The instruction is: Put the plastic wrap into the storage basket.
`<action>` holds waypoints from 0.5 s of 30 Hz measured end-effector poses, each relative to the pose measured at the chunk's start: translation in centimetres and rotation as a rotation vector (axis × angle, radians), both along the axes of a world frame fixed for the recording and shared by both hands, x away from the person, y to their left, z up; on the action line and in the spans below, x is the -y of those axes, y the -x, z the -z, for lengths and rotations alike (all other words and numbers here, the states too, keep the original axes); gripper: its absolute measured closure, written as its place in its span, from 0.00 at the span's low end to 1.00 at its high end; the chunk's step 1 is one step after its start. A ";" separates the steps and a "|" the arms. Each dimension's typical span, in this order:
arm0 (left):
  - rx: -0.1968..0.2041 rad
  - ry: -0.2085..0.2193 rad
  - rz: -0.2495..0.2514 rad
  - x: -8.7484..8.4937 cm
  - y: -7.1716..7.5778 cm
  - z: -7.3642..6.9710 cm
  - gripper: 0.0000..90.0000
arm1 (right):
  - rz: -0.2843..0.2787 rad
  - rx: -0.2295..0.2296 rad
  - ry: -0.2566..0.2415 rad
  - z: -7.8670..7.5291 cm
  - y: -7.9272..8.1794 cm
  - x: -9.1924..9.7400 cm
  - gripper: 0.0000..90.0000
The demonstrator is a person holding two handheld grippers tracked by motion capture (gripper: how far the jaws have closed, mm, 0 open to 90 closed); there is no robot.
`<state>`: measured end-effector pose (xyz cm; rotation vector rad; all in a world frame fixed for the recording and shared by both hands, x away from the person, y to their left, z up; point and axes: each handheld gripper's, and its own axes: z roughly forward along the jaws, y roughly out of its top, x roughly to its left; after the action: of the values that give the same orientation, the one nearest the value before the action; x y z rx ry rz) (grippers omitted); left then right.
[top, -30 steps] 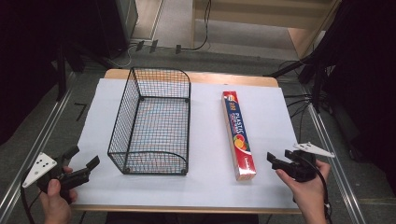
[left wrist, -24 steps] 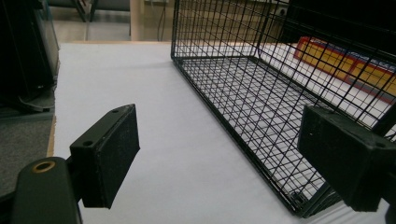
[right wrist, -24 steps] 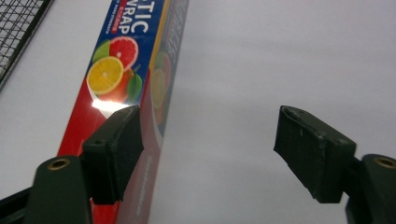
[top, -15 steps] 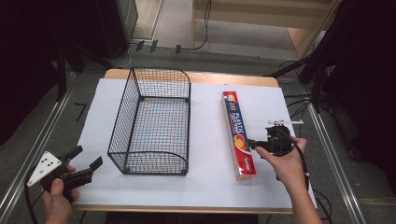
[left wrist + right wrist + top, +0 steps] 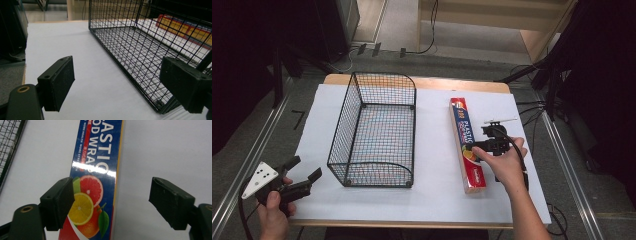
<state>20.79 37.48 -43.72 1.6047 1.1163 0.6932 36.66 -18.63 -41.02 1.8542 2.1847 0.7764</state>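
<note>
The right gripper (image 5: 479,146) is hovering over the plastic wrap box (image 5: 467,143), its fingers (image 5: 58,202) spread wide with nothing between them yet. The box is lying flat on the white worktop (image 5: 432,200), just beside the wire basket (image 5: 374,130), on the basket's right, parallel to its long side. The likely step is a grasp across the box's width. To do it well, the gripper should be centring over the box, since one finger is sitting above the fruit picture while the other is hanging past the box's edge. The left gripper (image 5: 299,176) is waiting near the basket's front left corner, fingers (image 5: 57,82) apart and empty.
</note>
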 end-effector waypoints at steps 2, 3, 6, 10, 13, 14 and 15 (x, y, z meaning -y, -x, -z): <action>0.000 -0.001 -0.001 0.0 0.0 0.0 0.15 | 0.006 -0.017 -0.011 -0.1 -0.2 -0.2 0.25; 0.001 0.001 -0.003 0.0 0.0 0.0 0.15 | 0.003 -0.019 -0.005 -0.2 -0.4 -0.3 0.25; 0.000 0.000 -0.005 -0.1 -0.1 0.0 0.15 | 0.000 -0.025 0.016 -0.4 -0.8 -0.7 0.25; 0.000 0.000 -0.006 -0.1 -0.1 0.0 0.15 | -0.002 -0.045 0.035 -0.2 -1.3 -1.2 0.26; 0.000 -0.001 -0.005 -0.1 -0.1 0.0 0.15 | -0.003 -0.059 0.047 0.1 -1.6 -1.6 0.27; 0.000 -0.001 -0.005 -0.1 -0.1 0.0 0.15 | -0.006 -0.069 0.055 0.2 -1.8 -1.8 0.26; -0.002 -0.003 -0.007 -0.1 -0.1 0.0 0.15 | -0.005 -0.071 0.051 0.2 -1.9 -1.9 0.26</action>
<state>20.92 37.54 -43.76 1.6050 1.1232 0.6975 38.55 -16.72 -41.23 1.8803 2.2302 0.6593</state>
